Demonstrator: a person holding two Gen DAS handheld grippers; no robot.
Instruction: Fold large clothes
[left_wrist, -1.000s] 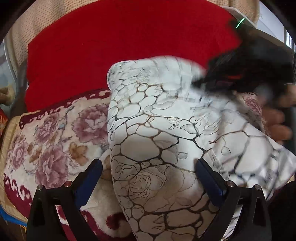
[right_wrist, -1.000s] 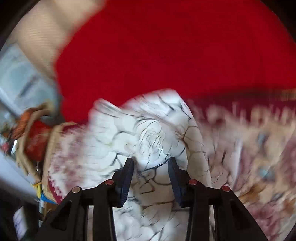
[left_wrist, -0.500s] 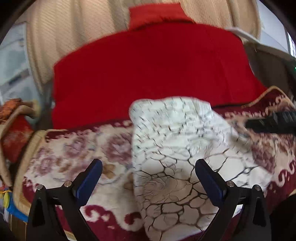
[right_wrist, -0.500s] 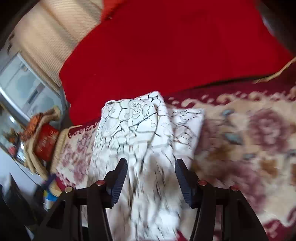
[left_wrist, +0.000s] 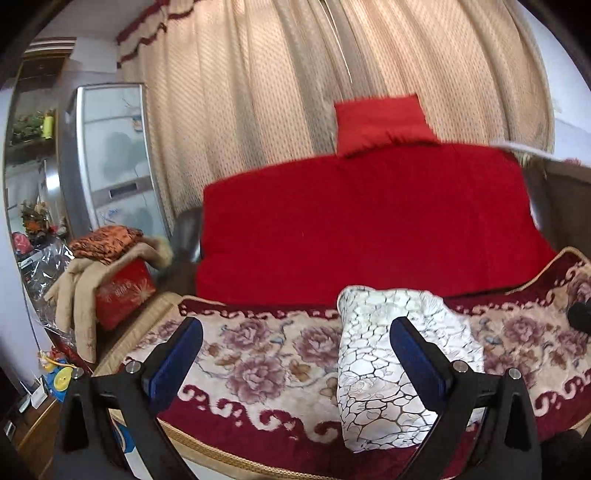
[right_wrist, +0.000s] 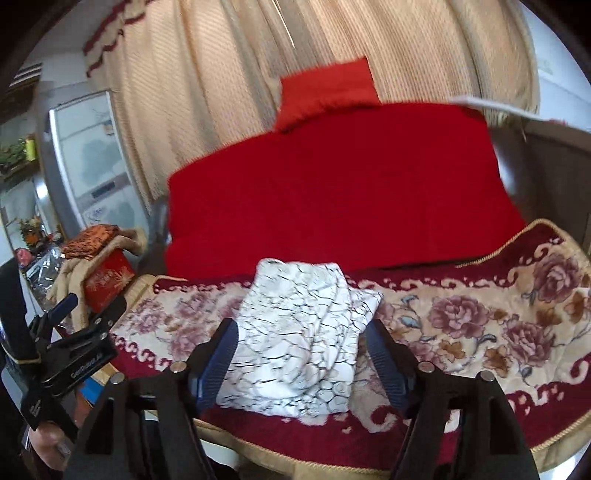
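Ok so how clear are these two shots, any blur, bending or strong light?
Left wrist view: mostly sharp on the folded white garment and floral sofa cover; fisheye bends the backlit curtain, and the frame edges smear slightly. Right wrist view: softer overall, with motion blur on the garment and the red cushion; both have dark vignetted corners.

Left gripper (left_wrist: 295, 352): jaws spread wide, nothing between the blue pads (left_wrist: 177, 356), fingers pointing forward and level. Right gripper (right_wrist: 301, 356): jaws likewise parted, blue pads (right_wrist: 218, 360) clear of any contact, nothing gripped. In the right wrist view the left gripper (right_wrist: 83, 308) shows to the left of the right fingers, a hand (right_wrist: 48, 441) partly visible beneath its body.
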